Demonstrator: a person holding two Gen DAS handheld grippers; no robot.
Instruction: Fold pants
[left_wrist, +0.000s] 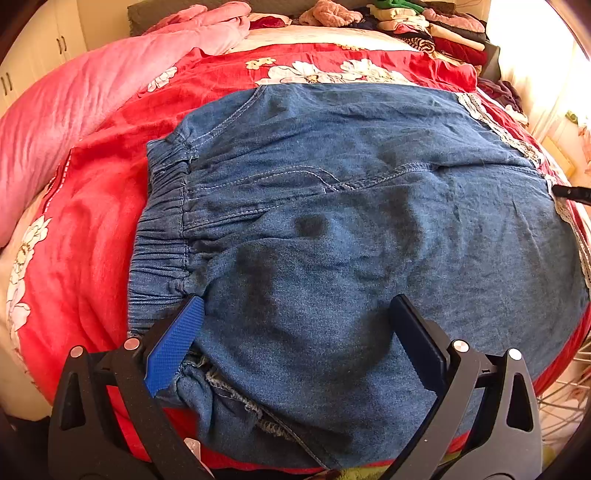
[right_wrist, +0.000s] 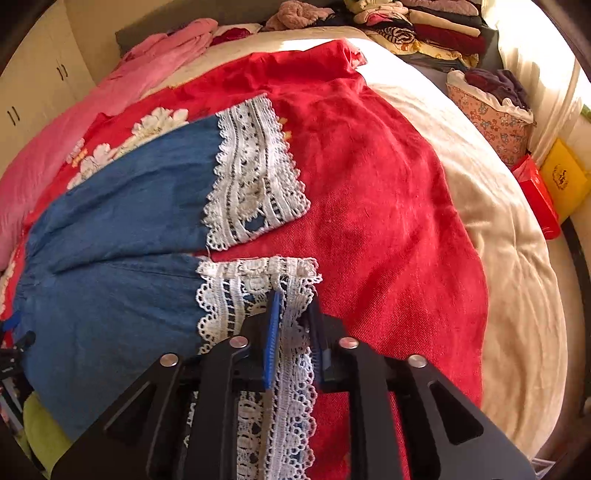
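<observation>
Denim pants (left_wrist: 351, 221) flat on red bedspread (left_wrist: 96, 229).
Left gripper (left_wrist: 295, 314) wide open over waistband, lower frame, gripping nothing; right gripper (right_wrist: 293, 314) pinches lace hem (right_wrist: 291, 332), bottom centre.

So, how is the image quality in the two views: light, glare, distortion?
Left wrist view: strong fisheye bulge, dark vignette corners, window glare blown out at upper right; denim pants sharp, with darker blotches. Right wrist view: same curving; sunlight washes out the cream bedcover and the right edge, while the lace cuff between the right tool fingers stays crisp.
</observation>
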